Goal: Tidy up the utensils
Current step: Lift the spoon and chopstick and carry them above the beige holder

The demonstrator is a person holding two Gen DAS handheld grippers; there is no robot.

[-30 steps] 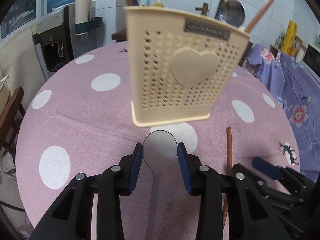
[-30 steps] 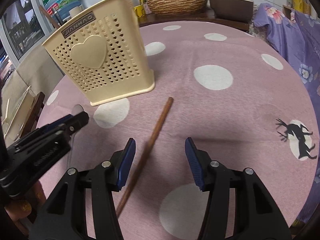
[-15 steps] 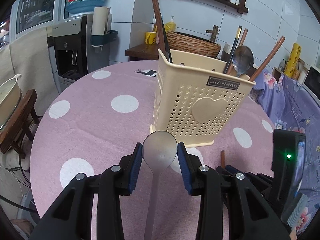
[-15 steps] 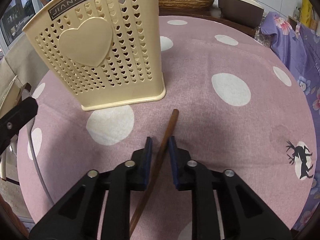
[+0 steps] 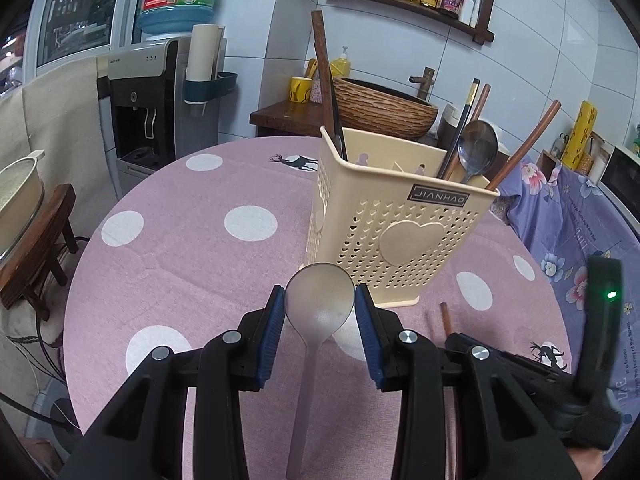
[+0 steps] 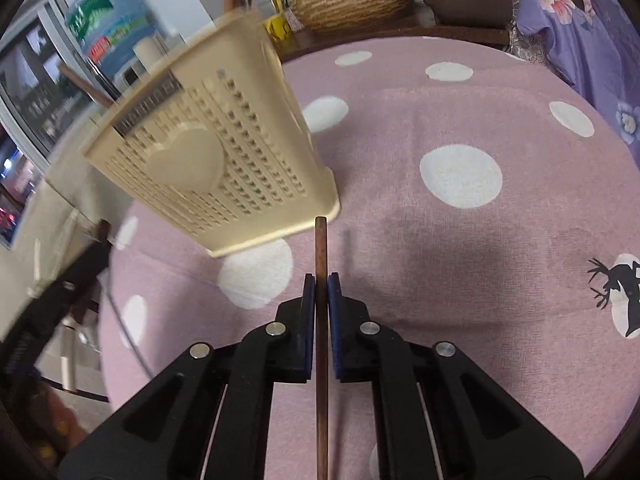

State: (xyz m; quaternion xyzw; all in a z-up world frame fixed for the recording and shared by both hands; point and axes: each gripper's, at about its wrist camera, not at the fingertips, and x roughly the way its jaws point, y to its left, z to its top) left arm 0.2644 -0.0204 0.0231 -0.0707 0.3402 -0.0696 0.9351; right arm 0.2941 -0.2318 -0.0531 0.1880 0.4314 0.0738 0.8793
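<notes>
left gripper (image 5: 320, 306) pinches spoon (image 5: 319, 304) bowl at frame centre, right gripper (image 6: 321, 294) clamps chopstick (image 6: 321, 260) w/ holder (image 5: 396, 220) just above centre, so lift both well over rim b4 dropping in

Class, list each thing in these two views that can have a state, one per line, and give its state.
left gripper: shut on the spoon bowl.
spoon: held, bowl forward, handle running back between the fingers.
right gripper: shut on the chopstick.
chopstick: gripped, tip pointing toward the holder's base.
utensil holder: upright on the table, already holding chopsticks and a spoon.
</notes>
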